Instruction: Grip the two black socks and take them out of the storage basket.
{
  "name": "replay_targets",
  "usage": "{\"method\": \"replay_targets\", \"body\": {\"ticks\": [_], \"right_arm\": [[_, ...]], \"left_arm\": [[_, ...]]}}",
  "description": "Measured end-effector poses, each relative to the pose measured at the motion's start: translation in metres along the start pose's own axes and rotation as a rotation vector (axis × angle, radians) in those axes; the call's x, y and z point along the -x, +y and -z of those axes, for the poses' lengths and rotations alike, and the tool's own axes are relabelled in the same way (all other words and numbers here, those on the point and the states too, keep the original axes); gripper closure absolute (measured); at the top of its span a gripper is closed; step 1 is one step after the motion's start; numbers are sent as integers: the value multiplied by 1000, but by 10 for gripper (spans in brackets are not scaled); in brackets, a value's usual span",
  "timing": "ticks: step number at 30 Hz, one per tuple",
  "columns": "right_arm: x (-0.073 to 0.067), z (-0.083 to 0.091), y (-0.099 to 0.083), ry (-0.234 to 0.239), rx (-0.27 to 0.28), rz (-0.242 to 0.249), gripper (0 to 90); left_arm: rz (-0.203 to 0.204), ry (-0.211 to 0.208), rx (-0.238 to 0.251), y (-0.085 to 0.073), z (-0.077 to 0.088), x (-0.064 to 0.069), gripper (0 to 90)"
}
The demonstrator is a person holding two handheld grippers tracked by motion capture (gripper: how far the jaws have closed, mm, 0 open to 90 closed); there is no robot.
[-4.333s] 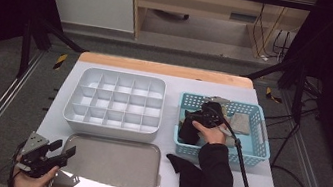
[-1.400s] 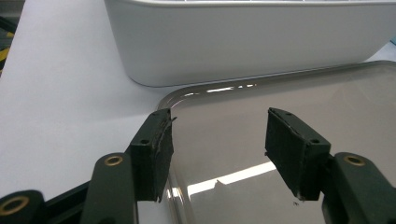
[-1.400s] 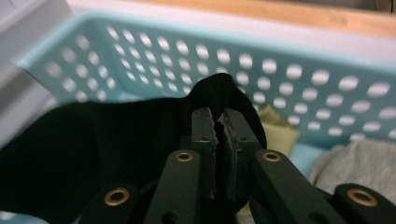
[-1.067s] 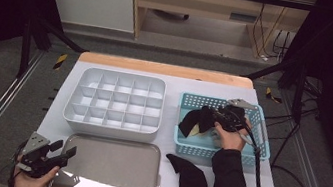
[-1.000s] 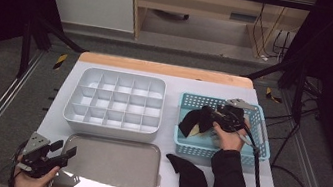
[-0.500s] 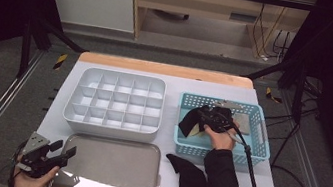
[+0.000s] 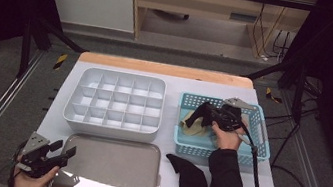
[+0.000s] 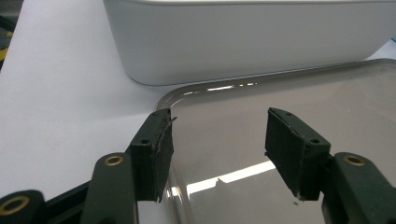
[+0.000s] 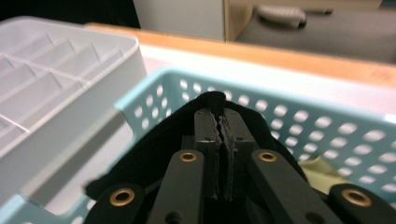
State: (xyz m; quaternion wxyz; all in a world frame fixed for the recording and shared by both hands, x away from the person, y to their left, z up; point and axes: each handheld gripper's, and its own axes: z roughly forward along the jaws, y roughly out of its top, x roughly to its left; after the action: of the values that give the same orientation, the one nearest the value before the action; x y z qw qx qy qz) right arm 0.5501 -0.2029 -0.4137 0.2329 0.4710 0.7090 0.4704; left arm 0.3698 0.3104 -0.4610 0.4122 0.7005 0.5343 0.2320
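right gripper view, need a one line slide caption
Right gripper shut on a black cloth above the light blue basket, white divided tray alongside.

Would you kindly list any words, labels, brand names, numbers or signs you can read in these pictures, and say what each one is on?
There is no readable text in these pictures.
The white divided tray, the metal tray, the blue basket, the black cloth on the table and both grippers carry no visible print or label.
The yellow-and-black tape on the floor is only a striped marking, without words.
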Motion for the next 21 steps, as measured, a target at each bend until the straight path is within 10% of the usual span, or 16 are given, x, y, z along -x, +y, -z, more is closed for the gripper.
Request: {"method": "replay_targets", "body": {"ticks": [21], "right_arm": [[-14,80,30,66,190,40,867]], "left_arm": [[3,0,-1,0,0,0,403]]}}
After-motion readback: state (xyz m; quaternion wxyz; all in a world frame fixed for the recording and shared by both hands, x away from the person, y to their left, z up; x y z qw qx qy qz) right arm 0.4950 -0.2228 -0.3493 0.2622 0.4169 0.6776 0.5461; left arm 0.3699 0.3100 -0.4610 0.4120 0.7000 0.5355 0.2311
